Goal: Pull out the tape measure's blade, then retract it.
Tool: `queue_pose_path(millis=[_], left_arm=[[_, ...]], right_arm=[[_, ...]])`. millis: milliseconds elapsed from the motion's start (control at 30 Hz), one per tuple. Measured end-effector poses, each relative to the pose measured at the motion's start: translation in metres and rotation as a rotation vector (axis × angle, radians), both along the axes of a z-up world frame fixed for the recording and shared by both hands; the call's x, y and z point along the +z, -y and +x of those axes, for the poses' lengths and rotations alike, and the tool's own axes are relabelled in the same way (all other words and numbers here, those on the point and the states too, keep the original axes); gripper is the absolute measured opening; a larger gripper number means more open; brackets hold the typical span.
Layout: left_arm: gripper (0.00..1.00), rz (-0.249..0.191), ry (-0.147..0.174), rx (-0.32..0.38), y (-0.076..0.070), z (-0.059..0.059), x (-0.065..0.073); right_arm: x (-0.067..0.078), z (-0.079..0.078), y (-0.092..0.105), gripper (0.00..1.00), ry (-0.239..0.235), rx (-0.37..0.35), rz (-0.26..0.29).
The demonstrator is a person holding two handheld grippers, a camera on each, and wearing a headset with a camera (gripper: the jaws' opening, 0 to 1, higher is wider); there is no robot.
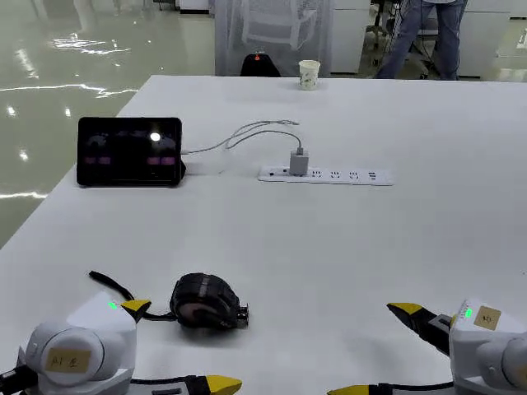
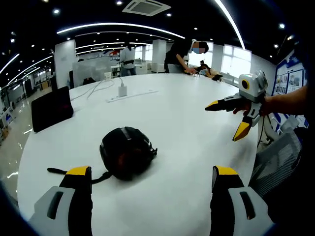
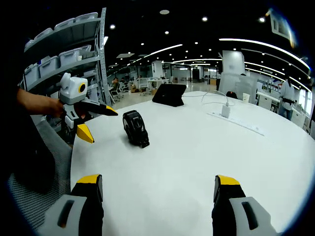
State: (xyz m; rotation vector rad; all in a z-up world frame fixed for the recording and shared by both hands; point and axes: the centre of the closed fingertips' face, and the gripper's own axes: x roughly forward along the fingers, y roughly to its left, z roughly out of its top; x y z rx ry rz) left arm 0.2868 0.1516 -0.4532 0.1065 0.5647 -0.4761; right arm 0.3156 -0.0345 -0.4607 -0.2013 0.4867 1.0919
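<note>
One left hand-held gripper (image 1: 179,346), white body, black jaws tipped yellow, at the near left of the counter (image 1: 329,247); jaws spread wide, released, grasping nothing. One right hand-held gripper (image 1: 379,350), same make, at the near right and well apart from the left one; jaws likewise spread, released, grasping nothing. One tape measure (image 1: 206,302), black, round-cased, lying on its side on the counter just ahead of the left hand-held gripper, its case touching neither jaw; in the left gripper view it sits between the two tips, nearer the left one. One thin black strap (image 1: 111,284), trailing from the case toward the left. One dark tablet (image 1: 129,151), propped upright, far left. One white power strip (image 1: 327,174), mid-counter, with one charger (image 1: 298,162) plugged in and one pale cable (image 1: 247,133) running toward the tablet. One paper cup (image 1: 309,74), upright near the far edge.
</note>
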Motion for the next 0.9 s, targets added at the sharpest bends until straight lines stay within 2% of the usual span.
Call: queue_pose_path(millis=[200, 433, 667, 900], left_arm=[[0.99, -0.013, 0.02, -0.015, 0.0, -0.006, 0.003], [0.99, -0.04, 0.03, -0.017, 0.0, -0.008, 0.005], [0.99, -0.057, 0.061, -0.029, 0.003, -0.009, 0.012], [0.99, -0.073, 0.061, -0.038, 0.006, -0.012, 0.016]], right_arm=[[0.004, -0.005, 0.003, 0.99, 0.014, -0.026, 0.019], [0.005, -0.013, 0.007, 0.99, 0.012, -0.037, 0.02], [0.008, -0.015, 0.017, 0.99, 0.013, -0.07, 0.033], [0.01, -0.017, 0.019, 0.99, 0.019, -0.077, 0.035]])
